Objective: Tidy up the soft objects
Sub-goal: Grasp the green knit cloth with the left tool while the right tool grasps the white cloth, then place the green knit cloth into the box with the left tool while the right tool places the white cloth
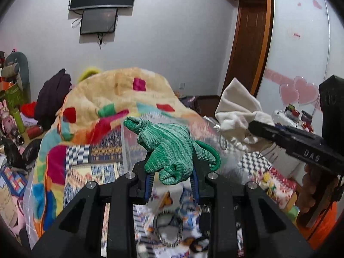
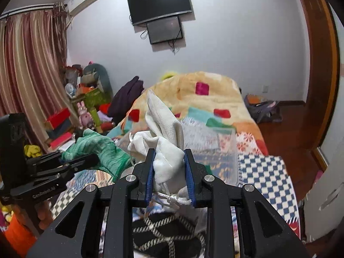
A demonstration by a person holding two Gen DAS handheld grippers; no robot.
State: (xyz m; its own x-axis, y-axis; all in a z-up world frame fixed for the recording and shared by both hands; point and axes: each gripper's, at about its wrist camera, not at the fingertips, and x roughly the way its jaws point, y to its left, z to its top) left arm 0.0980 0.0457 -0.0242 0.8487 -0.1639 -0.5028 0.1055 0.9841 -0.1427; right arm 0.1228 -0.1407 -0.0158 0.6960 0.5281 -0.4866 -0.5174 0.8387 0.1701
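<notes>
My left gripper [image 1: 172, 172] is shut on a green knitted cloth [image 1: 167, 148] and holds it in the air above the bed. It also shows in the right wrist view [image 2: 99, 150] at the left, in the left gripper [image 2: 90, 161]. My right gripper [image 2: 169, 172] is shut on a white drawstring pouch [image 2: 165, 142], whose fabric sticks up above the fingers and whose knotted cord [image 2: 174, 198] hangs below. In the left wrist view the pouch [image 1: 238, 109] is at the right, held by the right gripper [image 1: 253, 129]. A clear plastic box [image 2: 215, 150] sits on the bed beyond both grippers.
A heaped patchwork blanket [image 1: 111, 99] covers the bed. A black and white braided item [image 2: 167, 232] lies below the right gripper. Boxes and toys [image 2: 86, 99] pile by the curtain at the left. A wooden door frame [image 2: 320, 64] and floor are at the right.
</notes>
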